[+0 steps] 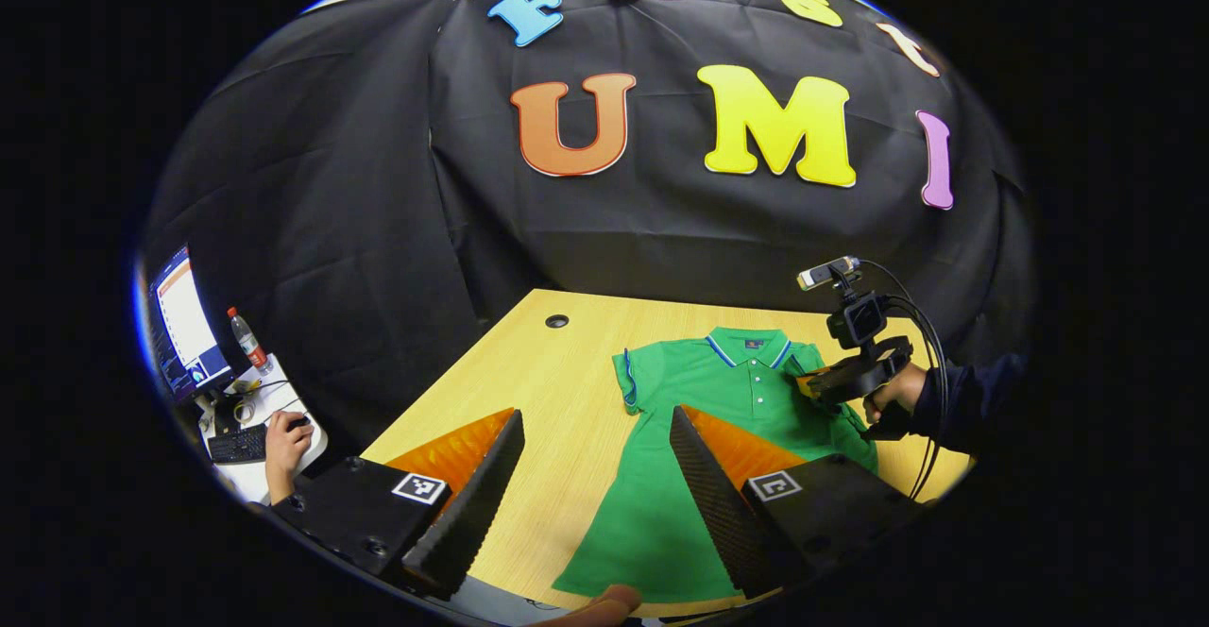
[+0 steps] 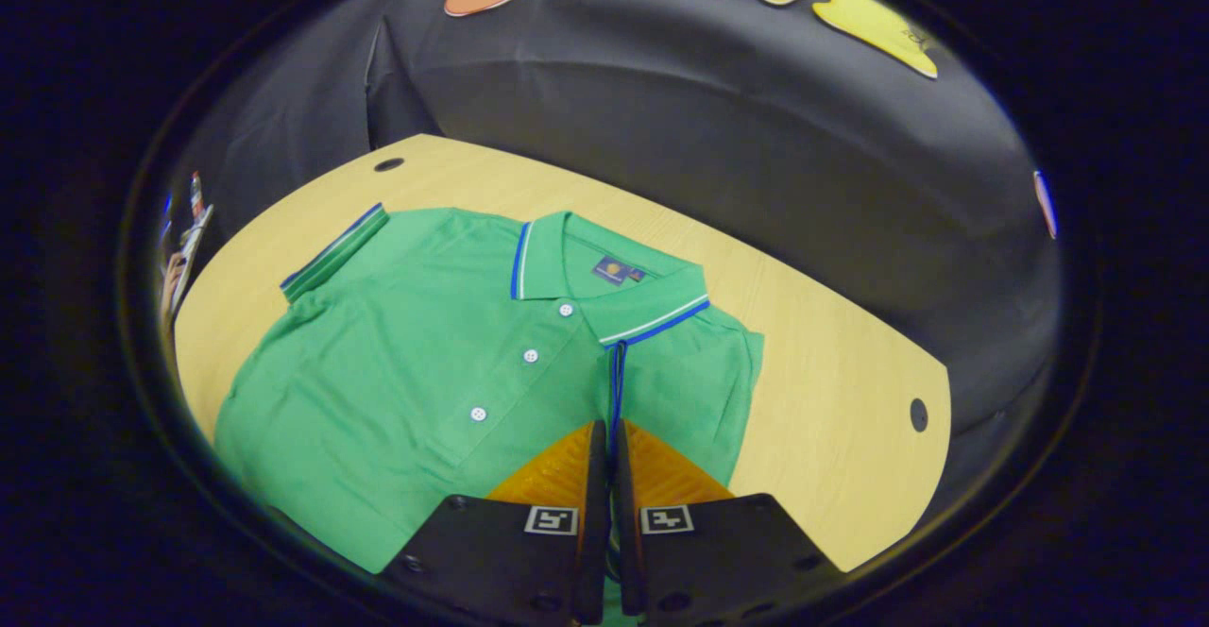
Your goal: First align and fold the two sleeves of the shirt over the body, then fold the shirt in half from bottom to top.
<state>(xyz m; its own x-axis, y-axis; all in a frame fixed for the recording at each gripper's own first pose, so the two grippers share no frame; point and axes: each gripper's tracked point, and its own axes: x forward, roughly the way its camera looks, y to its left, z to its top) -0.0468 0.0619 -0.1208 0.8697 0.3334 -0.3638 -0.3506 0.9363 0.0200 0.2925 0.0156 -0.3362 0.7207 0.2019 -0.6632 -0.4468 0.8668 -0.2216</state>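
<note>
The green shirt [image 2: 406, 372] lay flat on the bench [image 2: 831, 400]. Your right gripper [image 2: 610, 438] had its fingers closed, seemingly pinching the folded sleeve [image 2: 694, 372]. Your left gripper [image 1: 595, 438] hung above the bench, fingers wide apart.

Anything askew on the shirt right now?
Nothing odd. The green shirt lies flat on the table; the right gripper pinches one sleeve over the body, the other sleeve lies unfolded.
</note>
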